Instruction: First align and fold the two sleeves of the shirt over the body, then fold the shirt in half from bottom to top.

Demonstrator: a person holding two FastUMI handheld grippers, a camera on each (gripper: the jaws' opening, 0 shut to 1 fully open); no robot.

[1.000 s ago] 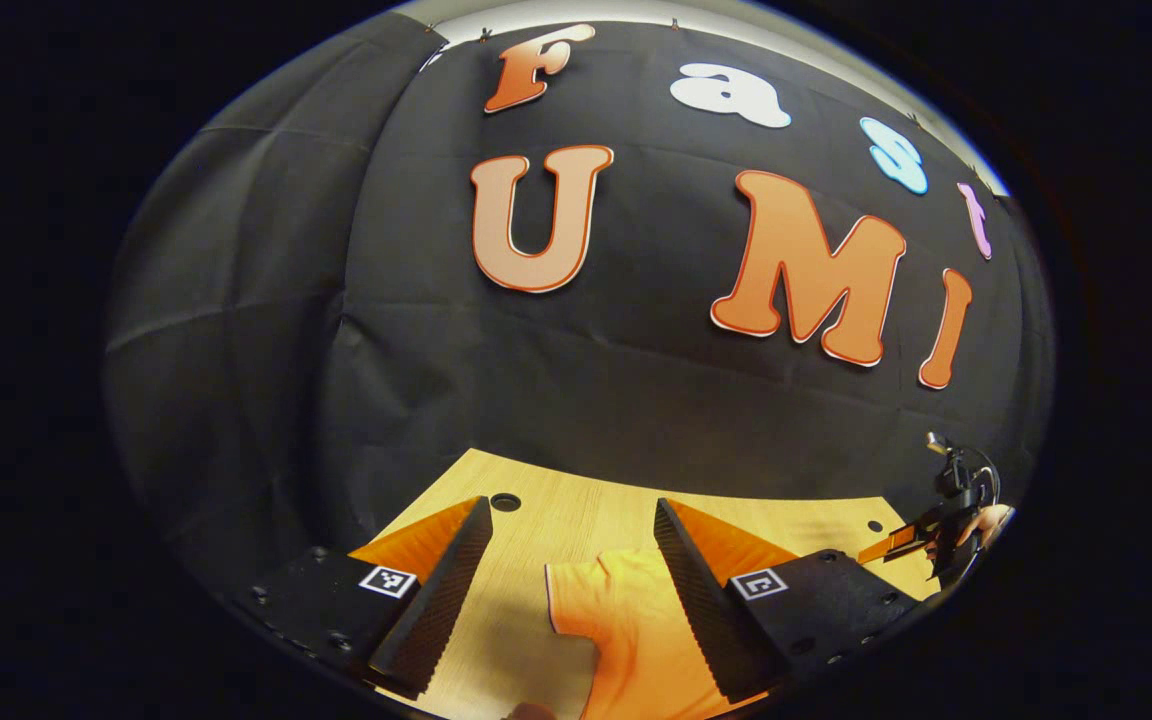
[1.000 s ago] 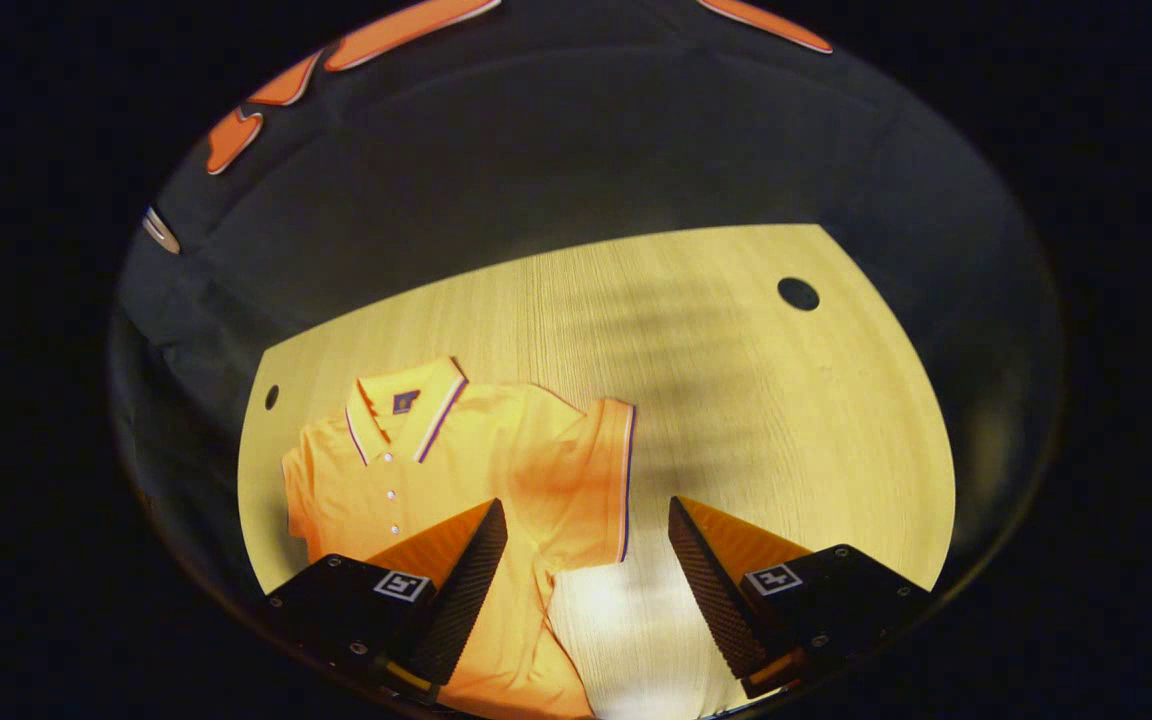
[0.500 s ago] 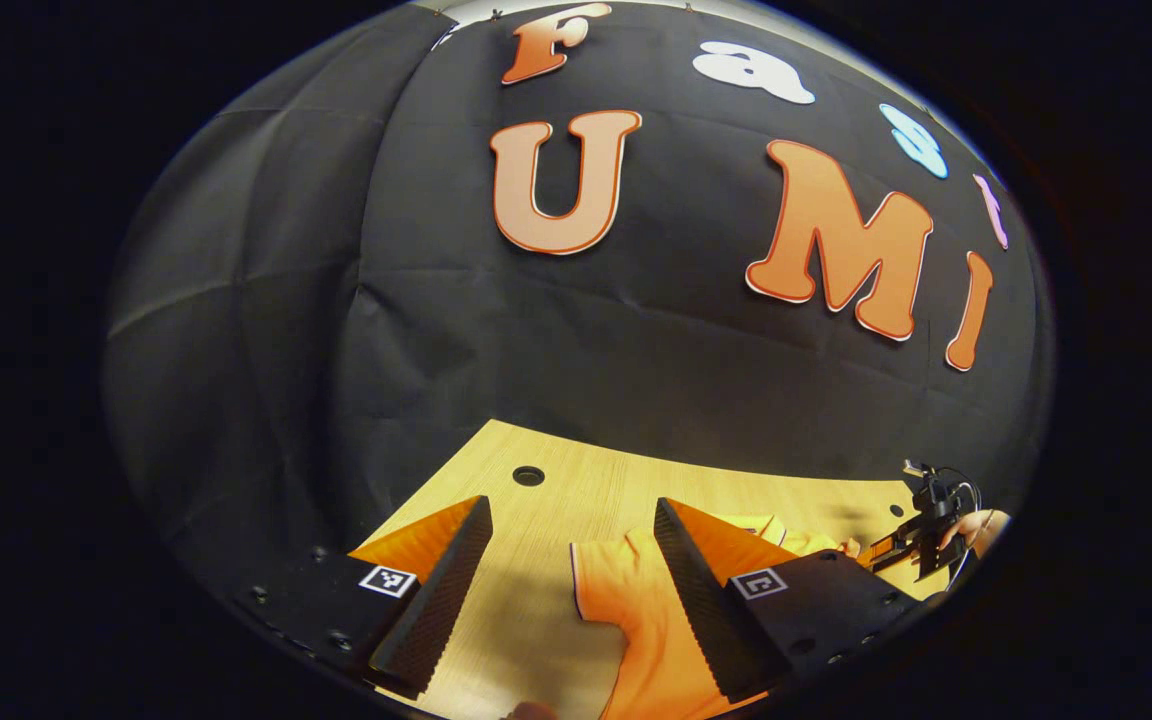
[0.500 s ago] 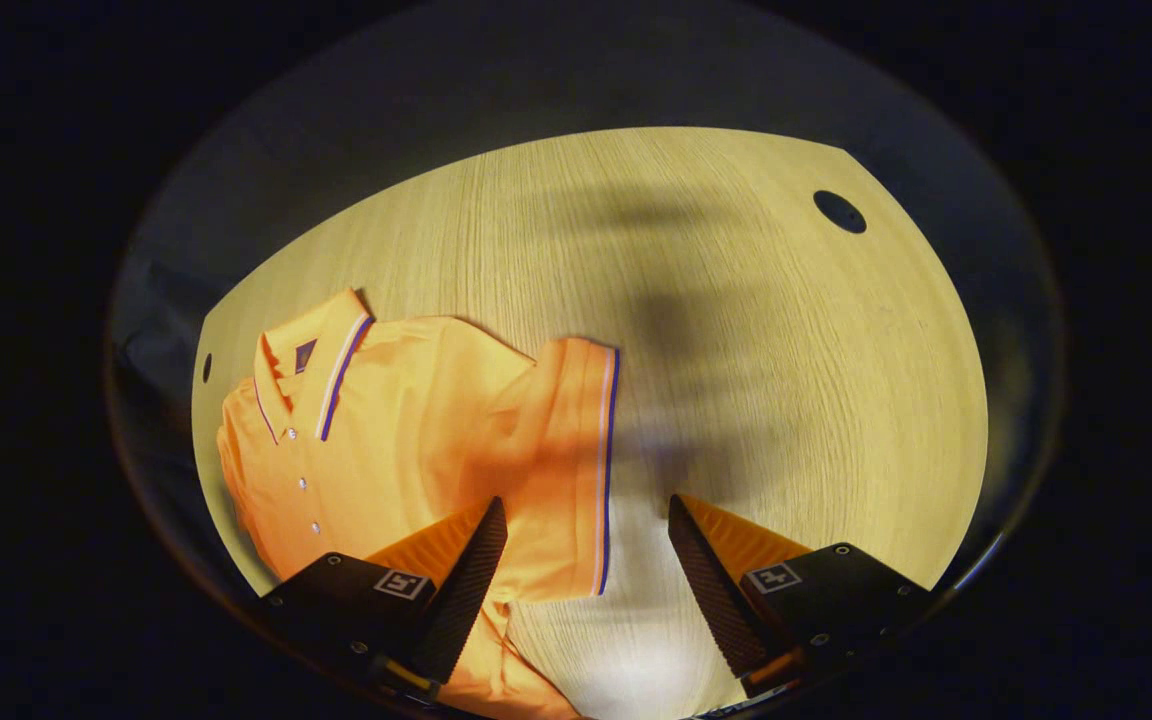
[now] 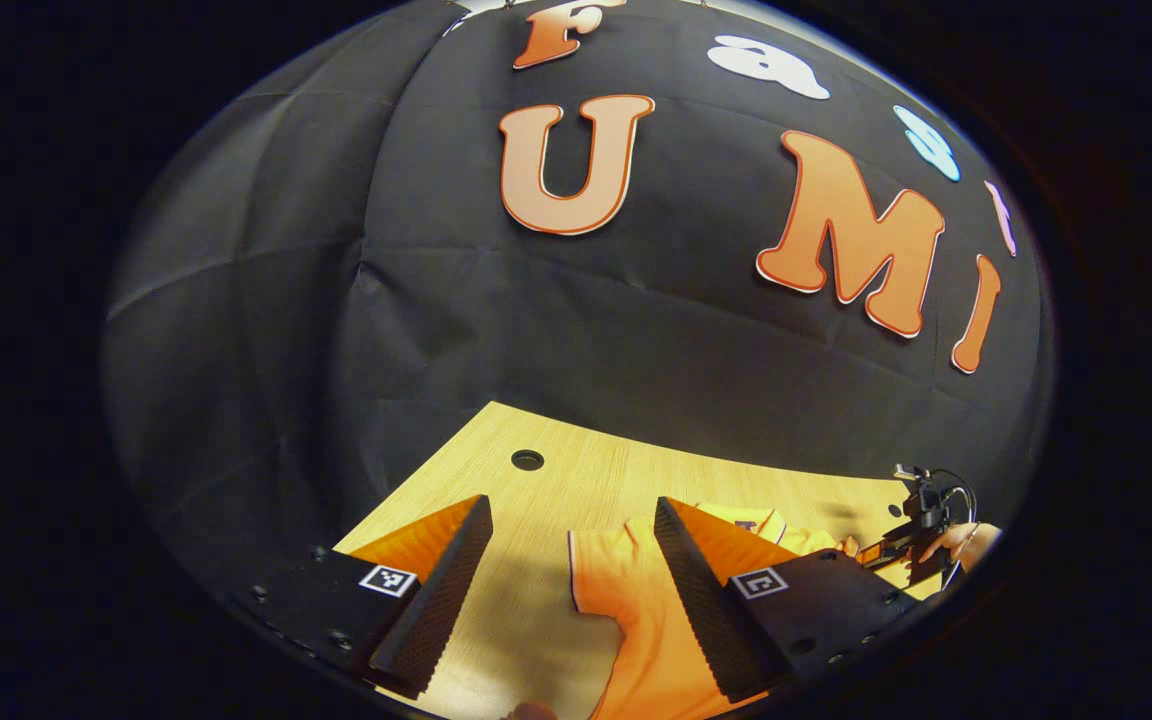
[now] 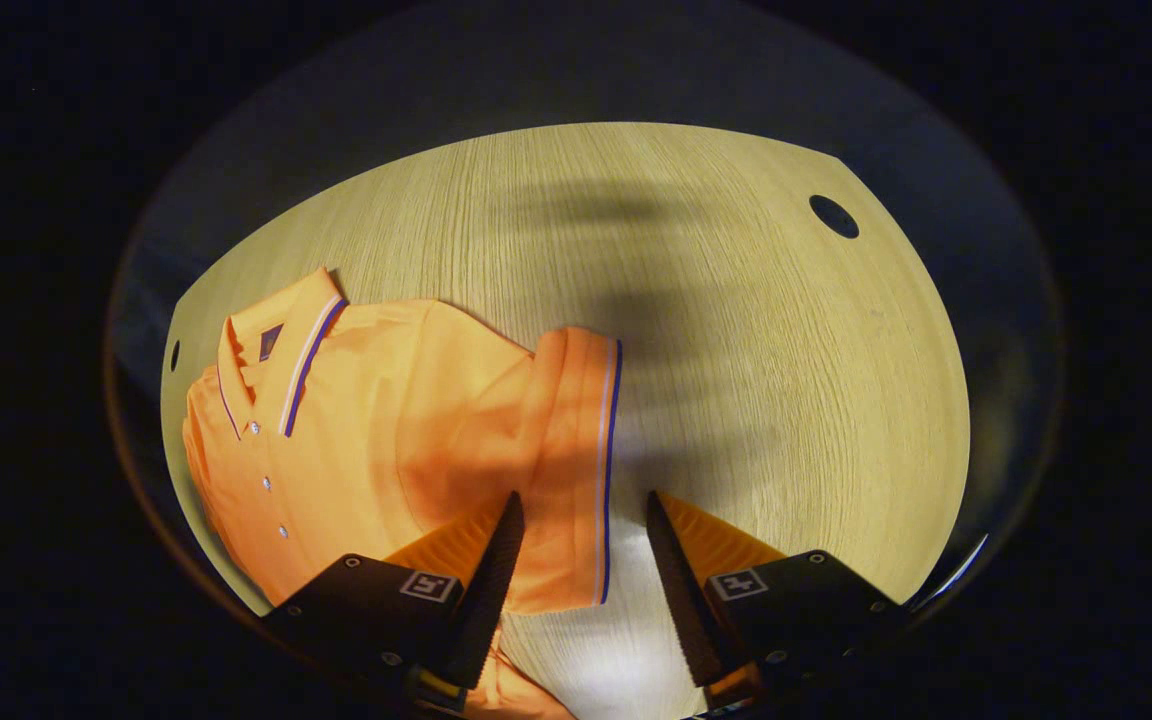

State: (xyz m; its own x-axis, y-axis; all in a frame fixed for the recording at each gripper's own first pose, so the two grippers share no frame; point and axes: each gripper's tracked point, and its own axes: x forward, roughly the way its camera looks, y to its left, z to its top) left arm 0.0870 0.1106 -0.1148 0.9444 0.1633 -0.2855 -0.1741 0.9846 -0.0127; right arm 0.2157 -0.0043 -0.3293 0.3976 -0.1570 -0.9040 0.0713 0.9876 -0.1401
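Pale wood worktop [image 6: 736, 330] carries the orange shirt [image 6: 386, 420], lying flat. Both sleeves are unfolded. Right tongs [image 6: 576, 540] straddle the right sleeve [image 6: 571, 450], jaws gaping; I'd close low on the striped cuff. Left tongs [image 5: 566, 560] hover wide over the left sleeve [image 5: 606, 585].

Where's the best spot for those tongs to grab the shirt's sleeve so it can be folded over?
Probably the striped cuff edge of the sleeve, coming from the bare table side. The cuff lies flat and spread outward with its free edge facing the right tongs, whose open fingers already straddle it. Pinching there would likely let the whole sleeve swing over the shirt.
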